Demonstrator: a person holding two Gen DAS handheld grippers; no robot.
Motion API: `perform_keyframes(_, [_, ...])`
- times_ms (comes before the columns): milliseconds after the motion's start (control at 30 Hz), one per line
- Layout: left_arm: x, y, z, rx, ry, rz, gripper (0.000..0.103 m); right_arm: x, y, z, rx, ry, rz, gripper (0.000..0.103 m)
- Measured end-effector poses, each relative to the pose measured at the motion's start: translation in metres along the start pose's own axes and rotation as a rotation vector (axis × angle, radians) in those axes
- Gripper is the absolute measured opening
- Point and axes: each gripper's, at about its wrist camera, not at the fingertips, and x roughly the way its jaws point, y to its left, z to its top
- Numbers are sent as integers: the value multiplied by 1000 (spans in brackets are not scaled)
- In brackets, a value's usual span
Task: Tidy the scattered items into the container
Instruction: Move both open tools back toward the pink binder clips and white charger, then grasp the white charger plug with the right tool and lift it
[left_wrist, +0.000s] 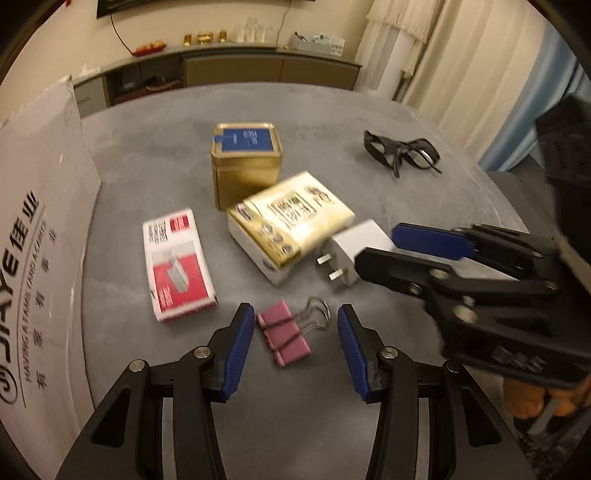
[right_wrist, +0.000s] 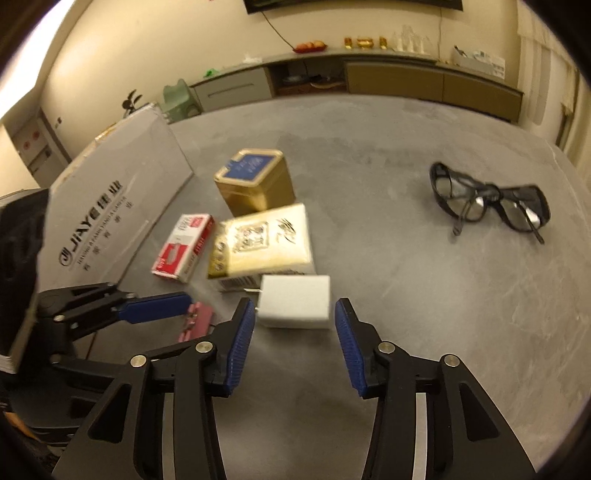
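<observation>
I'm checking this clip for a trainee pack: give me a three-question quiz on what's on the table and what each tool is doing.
1. True or false: the left tool is shut on the pink binder clip.
2. Which item lies between the right tool's open fingers? A) glasses B) white charger C) gold tin
3. Fill in: the red and white box lies nearest the grey ____.

Key: 1 false, both tools are open; 2 B; 3 container.
</observation>
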Motion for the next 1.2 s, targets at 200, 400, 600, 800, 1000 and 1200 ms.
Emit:
perform_keyframes(200, [-9,-1,-1,0,-51,-13,48,-13,-9,6,27,-39,18,33])
perform_keyframes(400, [1,-7,-5,56,-28,11,48,0,-5,5,13,-40,22,46])
perform_keyframes(600, [-15,-16,-13,12,0,-48,48,-9,-16,8,41,-44,-27,45])
perform_keyframes(800, [-12,-20,-13,84,-50,0,49,-7,-6,8,17,-74,21,45])
perform_keyframes(1000, [-9,-13,-18,35,-35,97,46,3,-11,2,139,57,256,44])
perform_keyframes(1200, [-16,2,-23,-42,-63,71,46,-10,1,8,29,-17,176,45])
